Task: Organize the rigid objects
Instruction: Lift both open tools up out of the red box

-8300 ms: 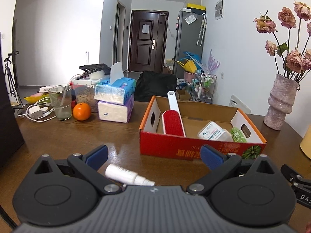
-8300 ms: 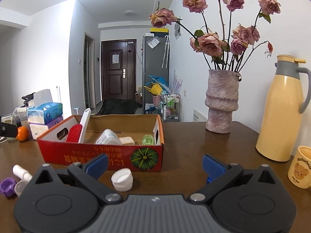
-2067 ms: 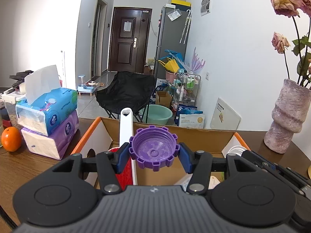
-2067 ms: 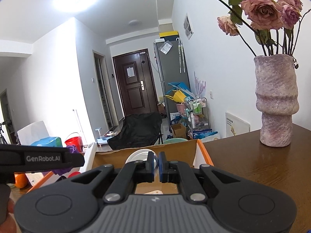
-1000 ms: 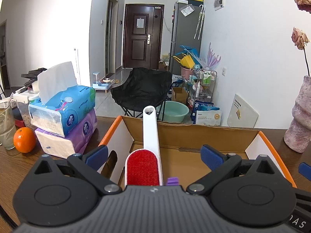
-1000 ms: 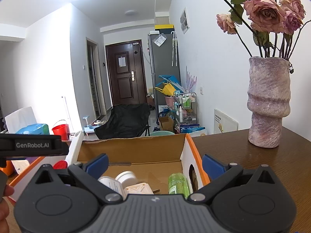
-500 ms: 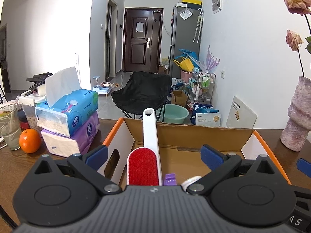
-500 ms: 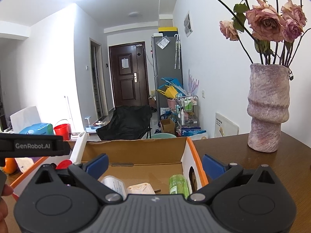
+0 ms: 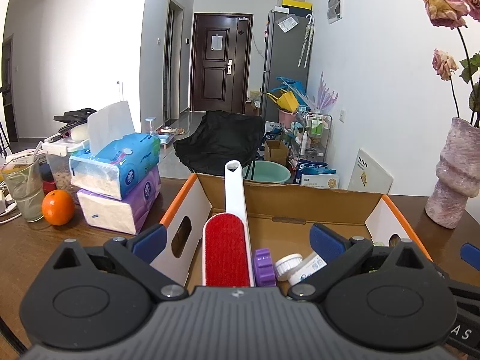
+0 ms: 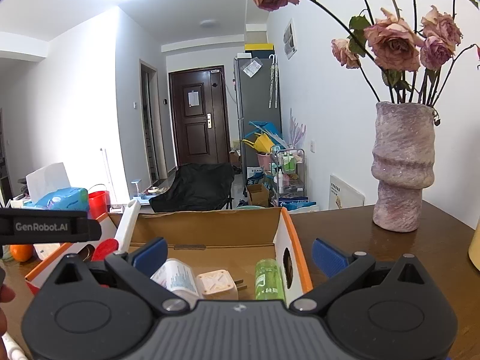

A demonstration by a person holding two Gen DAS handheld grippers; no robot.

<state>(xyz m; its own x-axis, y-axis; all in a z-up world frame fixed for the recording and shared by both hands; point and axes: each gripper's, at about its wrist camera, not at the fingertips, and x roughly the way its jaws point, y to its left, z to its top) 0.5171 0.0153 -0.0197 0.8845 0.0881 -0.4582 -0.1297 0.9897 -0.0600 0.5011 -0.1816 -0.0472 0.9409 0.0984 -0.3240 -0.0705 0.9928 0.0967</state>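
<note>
Both grippers, left [image 9: 237,238] and right [image 10: 238,253], spread wide and empty above the box [image 9: 288,202]. Inside, little bare floor among brush [image 9: 226,249], purple cap [image 9: 264,267], bottle [image 10: 268,279], plug [image 10: 216,283]. Tissue packs [image 9: 120,186] close beside the left wall; vase [image 10: 402,168] standing well off right.

"GenRobot.AI" on the left gripper's black side [image 10: 45,227]

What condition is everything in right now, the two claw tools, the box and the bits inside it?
Left gripper: fingers spread open, holding nothing, above the box.
Right gripper: fingers spread open, holding nothing.
Cardboard box: open at the top.
Lint brush: in the box, handle leaning on the back wall.
Purple cap: in the box, on its edge beside the brush.
Green bottle: lying flat in the box.
Plug adapter: lying in the box.
</note>
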